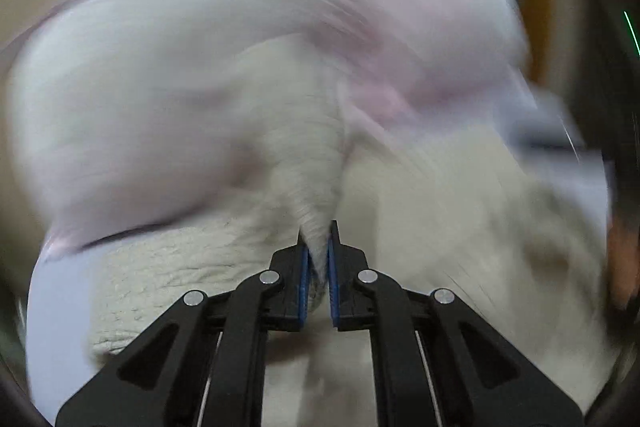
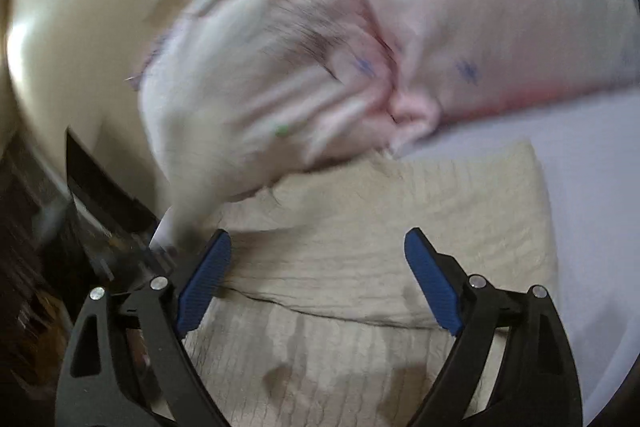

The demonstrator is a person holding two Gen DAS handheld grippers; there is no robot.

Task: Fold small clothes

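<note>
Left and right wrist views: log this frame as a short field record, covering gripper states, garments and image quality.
left gripper: shut on a pinch of the cream textured garment
right gripper: open, holding nothing, above the cream textured garment
cream garment state: folded, with one layer edge visible across it in the right wrist view
other cloth: pink garment with small blue marks, beyond the cream one
surface: pale lavender sheet
image quality: heavy motion blur, worst in the left wrist view
</note>
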